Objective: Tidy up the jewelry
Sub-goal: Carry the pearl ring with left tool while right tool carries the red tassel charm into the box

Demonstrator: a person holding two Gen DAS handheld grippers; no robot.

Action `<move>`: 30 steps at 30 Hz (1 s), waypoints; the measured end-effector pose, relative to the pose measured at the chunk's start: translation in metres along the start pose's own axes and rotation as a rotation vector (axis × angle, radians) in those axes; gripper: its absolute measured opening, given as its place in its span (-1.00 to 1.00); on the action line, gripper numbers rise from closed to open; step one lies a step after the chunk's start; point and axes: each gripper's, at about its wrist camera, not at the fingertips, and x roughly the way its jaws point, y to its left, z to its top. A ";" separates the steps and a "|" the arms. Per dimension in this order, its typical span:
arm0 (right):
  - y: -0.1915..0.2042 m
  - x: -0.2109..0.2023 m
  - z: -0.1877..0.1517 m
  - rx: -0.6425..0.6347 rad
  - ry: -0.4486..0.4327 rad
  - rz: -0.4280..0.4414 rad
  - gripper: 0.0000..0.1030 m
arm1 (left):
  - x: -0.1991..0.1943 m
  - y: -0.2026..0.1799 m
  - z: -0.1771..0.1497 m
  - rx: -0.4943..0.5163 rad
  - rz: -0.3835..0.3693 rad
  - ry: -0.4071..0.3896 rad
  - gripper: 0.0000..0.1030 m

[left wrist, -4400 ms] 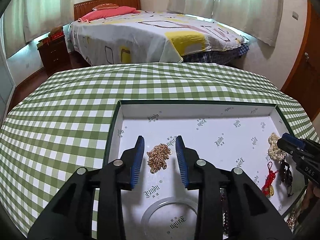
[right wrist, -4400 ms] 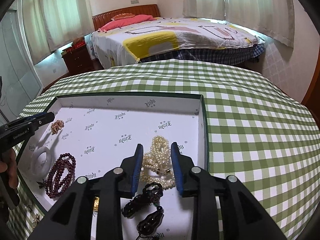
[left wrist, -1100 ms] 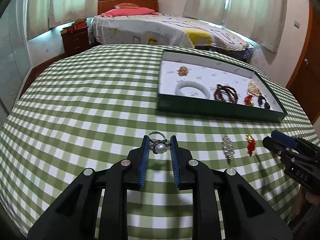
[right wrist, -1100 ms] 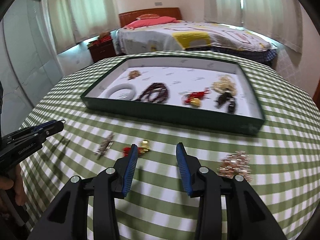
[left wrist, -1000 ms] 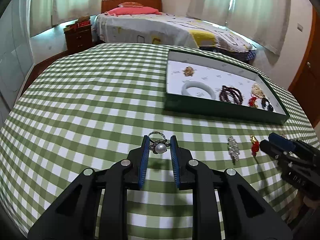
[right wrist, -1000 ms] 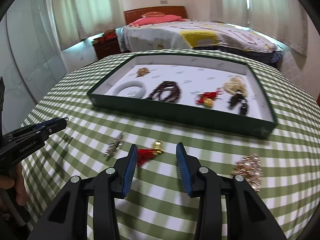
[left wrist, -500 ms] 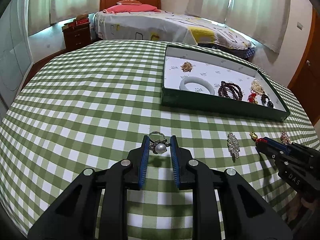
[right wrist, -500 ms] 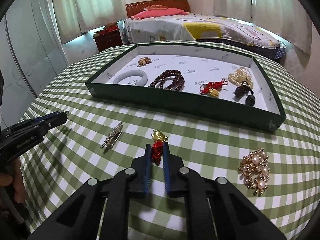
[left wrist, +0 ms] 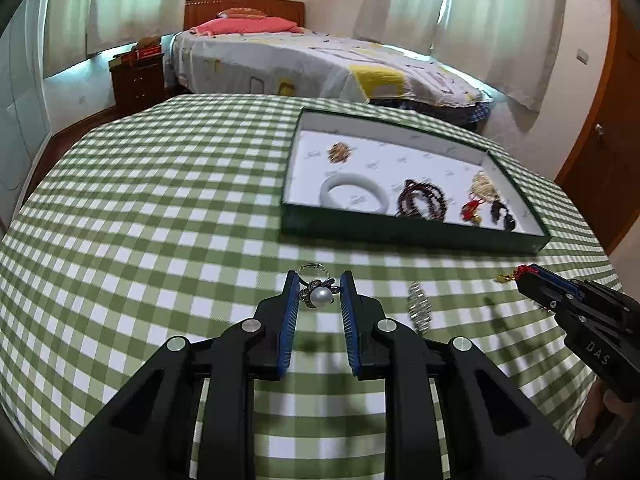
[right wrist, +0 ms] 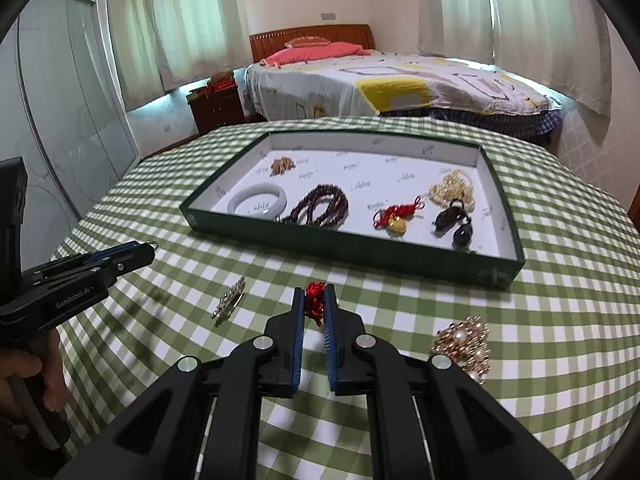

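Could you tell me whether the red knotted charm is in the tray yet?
Out. The red knotted charm is pinched in the right gripper, short of the green tray.

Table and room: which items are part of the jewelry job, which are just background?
Job:
- pearl ring in left tool
- red tassel charm in right tool
- silver brooch
- pearl cluster brooch
- green tray

Background:
- bed
- nightstand
- curtains

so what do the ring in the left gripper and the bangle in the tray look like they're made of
Ring: likely silvery metal, a thin shiny band with a glossy white pearl-like bead; real pearl or imitation, unclear.
Bangle: smooth, milky white, slightly glossy; possibly jade or glass, though plastic is not ruled out.
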 end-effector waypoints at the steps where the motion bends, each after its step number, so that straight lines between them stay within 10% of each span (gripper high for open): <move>1: -0.001 -0.002 0.002 0.001 -0.007 -0.001 -0.81 | 0.000 -0.002 0.003 0.002 -0.006 -0.004 -0.60; 30: -0.056 0.009 0.114 0.008 -0.224 -0.078 -0.81 | 0.035 -0.076 0.121 0.100 -0.136 -0.161 -0.60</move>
